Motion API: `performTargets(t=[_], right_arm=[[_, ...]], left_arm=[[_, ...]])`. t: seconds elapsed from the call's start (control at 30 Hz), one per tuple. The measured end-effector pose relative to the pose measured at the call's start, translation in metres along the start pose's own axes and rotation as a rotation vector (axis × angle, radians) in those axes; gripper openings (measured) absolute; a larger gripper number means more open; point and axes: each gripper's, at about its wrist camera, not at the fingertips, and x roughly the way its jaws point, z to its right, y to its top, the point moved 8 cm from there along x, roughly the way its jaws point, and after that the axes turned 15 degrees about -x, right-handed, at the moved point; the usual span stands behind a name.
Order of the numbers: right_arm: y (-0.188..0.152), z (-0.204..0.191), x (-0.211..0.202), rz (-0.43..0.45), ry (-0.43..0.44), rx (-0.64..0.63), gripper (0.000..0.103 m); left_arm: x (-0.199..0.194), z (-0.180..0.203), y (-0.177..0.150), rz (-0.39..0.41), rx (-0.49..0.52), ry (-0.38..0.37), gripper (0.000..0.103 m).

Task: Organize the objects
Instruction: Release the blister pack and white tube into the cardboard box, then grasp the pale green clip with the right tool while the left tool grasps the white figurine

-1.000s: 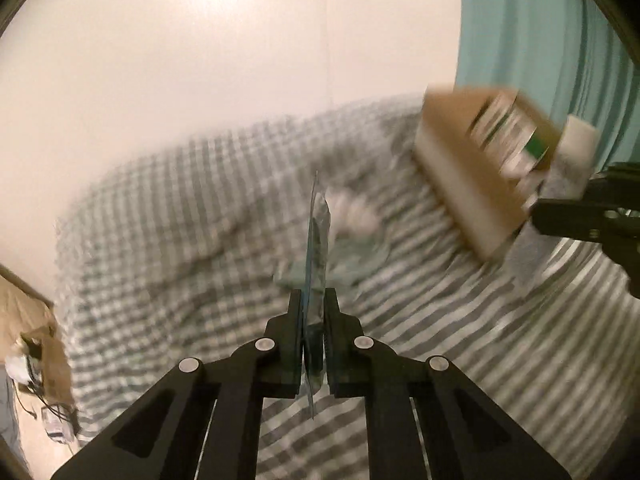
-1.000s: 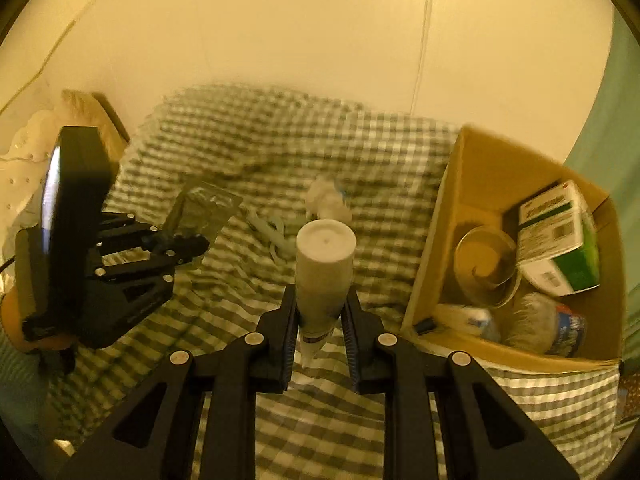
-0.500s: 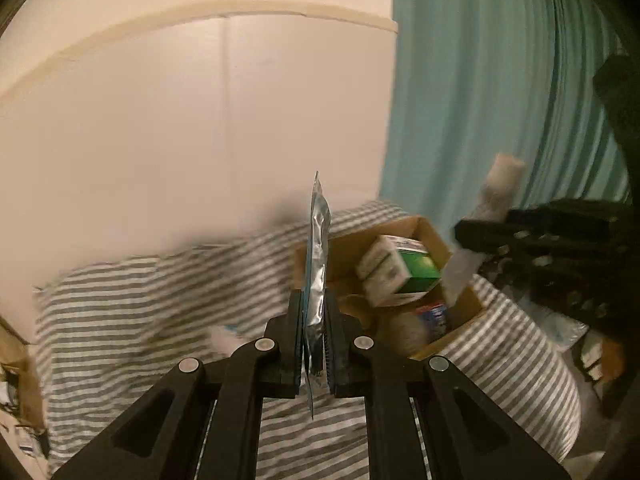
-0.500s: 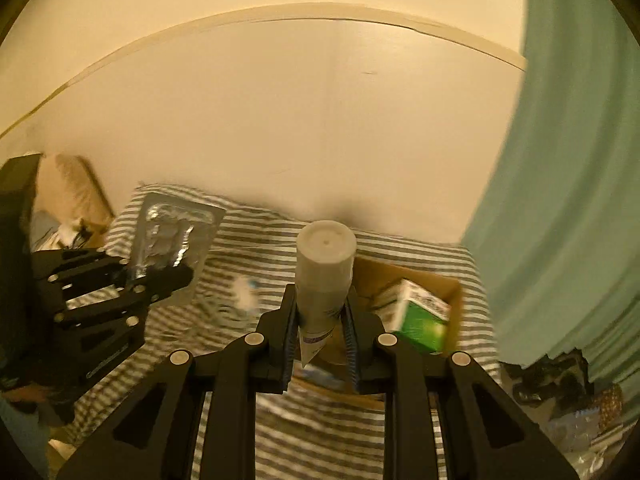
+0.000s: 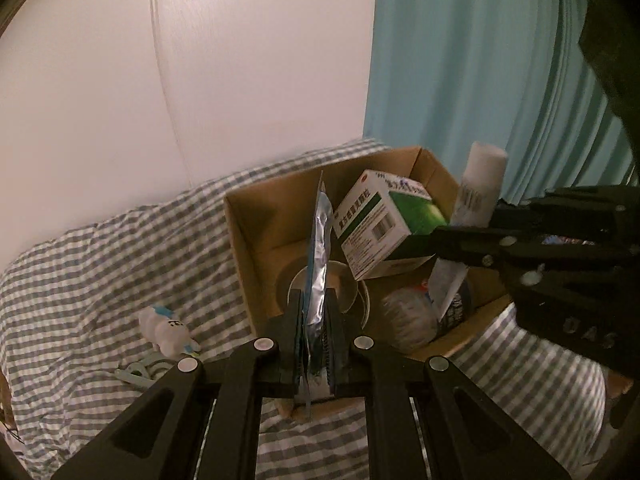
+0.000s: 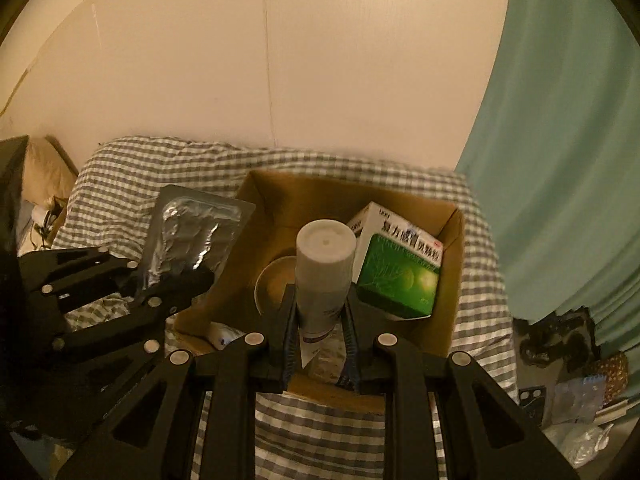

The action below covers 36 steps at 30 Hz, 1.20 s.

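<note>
My left gripper [image 5: 314, 316] is shut on a silver blister pack [image 5: 318, 264], held edge-on above the near side of an open cardboard box [image 5: 256, 240]. The pack's flat face shows in the right wrist view [image 6: 192, 236]. My right gripper [image 6: 320, 320] is shut on a white tube [image 6: 324, 268], cap up, above the same box [image 6: 452, 248]. The tube also shows in the left wrist view [image 5: 478, 192]. Inside the box lie a green and white medicine carton [image 6: 400, 268], a tape roll [image 6: 276, 284] and a wrapped bundle [image 5: 408, 320].
The box sits on a grey checked cloth [image 5: 100, 264]. A small white toy [image 5: 166, 330] and a pale blue looped item [image 5: 138, 370] lie on the cloth left of the box. A teal curtain [image 5: 480, 60] hangs at the right. Clutter [image 6: 568, 360] lies on the floor at the right.
Both grippers have swung from over the cloth to the box and now hover above it, each still holding its item. The view has tipped down toward the box.
</note>
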Motion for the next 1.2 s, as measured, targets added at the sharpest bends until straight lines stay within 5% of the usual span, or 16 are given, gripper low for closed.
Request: performTargets(t=[0.23, 0.3, 0.37, 0.67, 0.9, 1.2], right_arm=[[0.007, 0.006, -0.013, 0.037, 0.012, 0.04, 0.027], [0.01, 0.007, -0.022, 0.056, 0.002, 0.054, 0.048], [0.013, 0.007, -0.029, 0.075, -0.003, 0.063, 0.054], [0.025, 0.003, -0.076, 0.176, -0.051, 0.1, 0.065], [0.025, -0.032, -0.113, 0.318, -0.034, 0.152, 0.087], [0.037, -0.132, -0.087, 0.307, 0.022, 0.017, 0.087]], left_arm=[[-0.001, 0.007, 0.003, 0.001, -0.005, -0.01, 0.013], [-0.008, 0.007, 0.004, 0.011, -0.001, -0.007, 0.025], [-0.016, 0.007, 0.006, 0.029, -0.002, 0.004, 0.062], [-0.074, -0.039, 0.022, 0.133, -0.059, 0.078, 0.094], [-0.13, -0.125, 0.019, 0.209, -0.145, 0.177, 0.1], [-0.135, -0.245, -0.025, 0.212, -0.259, 0.315, 0.103]])
